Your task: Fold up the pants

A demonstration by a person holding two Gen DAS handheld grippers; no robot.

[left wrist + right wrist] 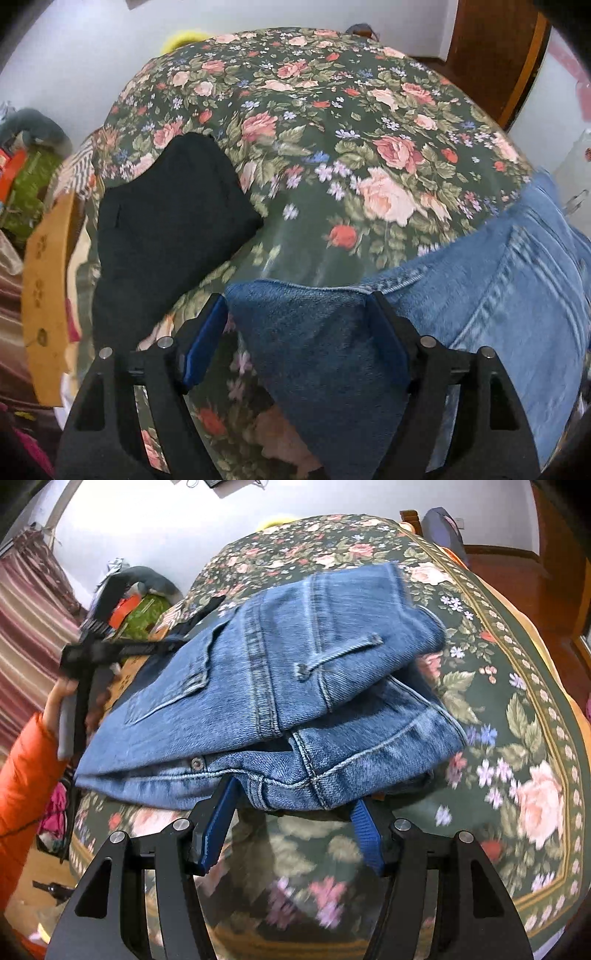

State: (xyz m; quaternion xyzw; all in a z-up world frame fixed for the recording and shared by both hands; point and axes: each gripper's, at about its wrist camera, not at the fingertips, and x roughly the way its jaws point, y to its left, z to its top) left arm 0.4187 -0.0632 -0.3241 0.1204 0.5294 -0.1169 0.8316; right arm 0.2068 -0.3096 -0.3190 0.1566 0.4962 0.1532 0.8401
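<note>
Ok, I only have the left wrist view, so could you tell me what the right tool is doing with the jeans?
Observer: The right tool is open, its fingers straddling the near edge of the jeans.
Operator: Are the jeans folded at that end?
Observer: Yes, in layers, with a belt loop on top.
Operator: Can you see the left tool from there?
Observer: Yes, at the jeans' far left side, held by a hand in an orange sleeve.
</note>
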